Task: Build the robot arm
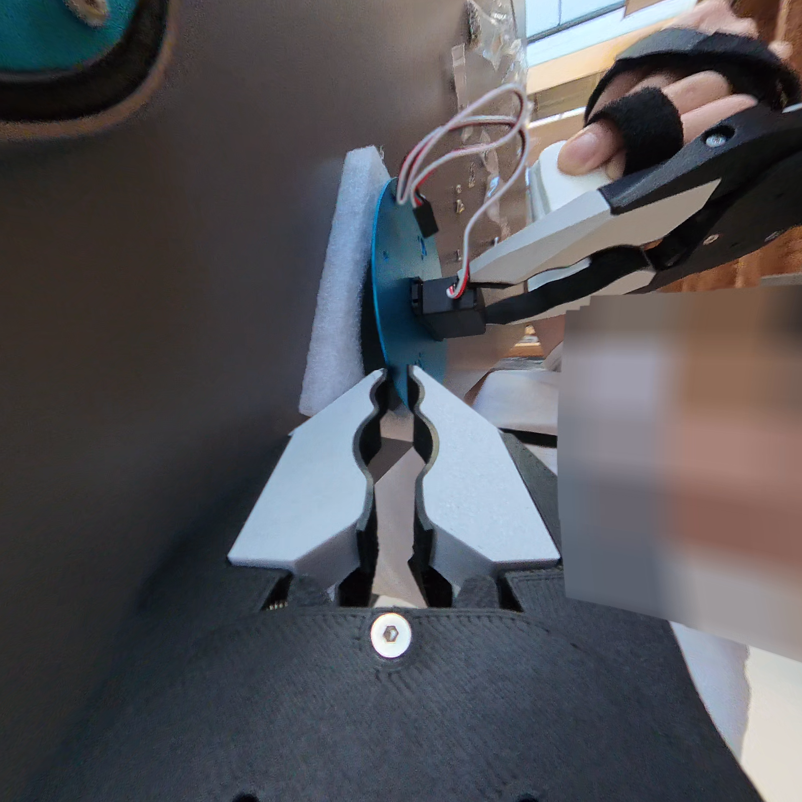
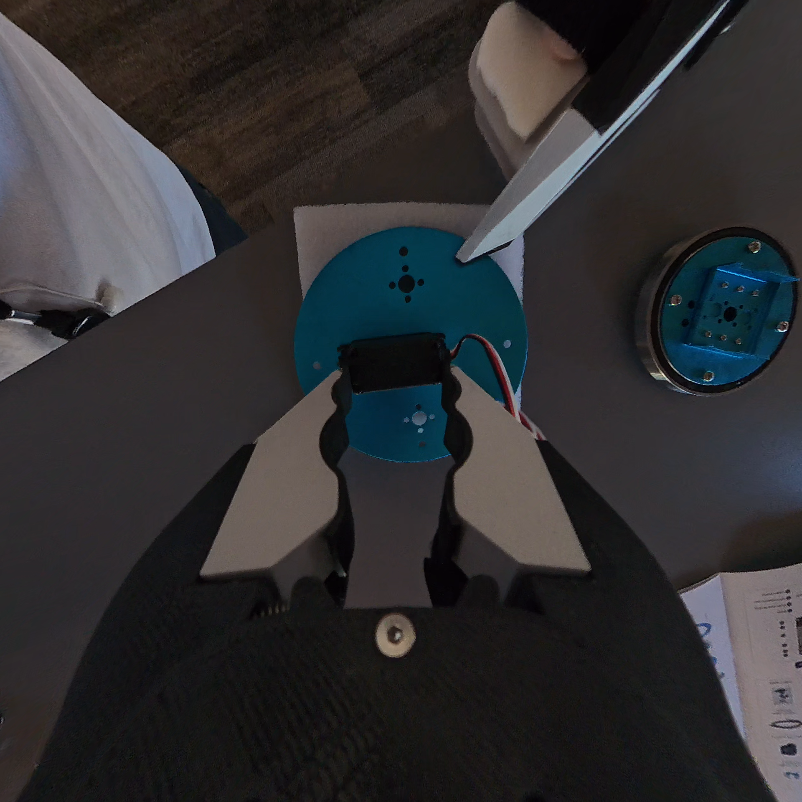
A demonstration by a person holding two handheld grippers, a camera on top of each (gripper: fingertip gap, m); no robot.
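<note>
In the left wrist view, the left gripper pinches the near rim of a blue disc, its jaws closed on that thin edge; the disc lies on a white foam pad on the dark grey table. The right gripper comes in from the right, its fingers clamped on a black servo seated in the disc, with looped wires rising above. In the right wrist view, the right gripper grips the servo by both ends over the disc. The left gripper touches the disc's far rim, though its jaws are seen edge-on here. A round bearing assembly sits well apart to the right, bare table between; paper sheets lie at the lower right edge.
</note>
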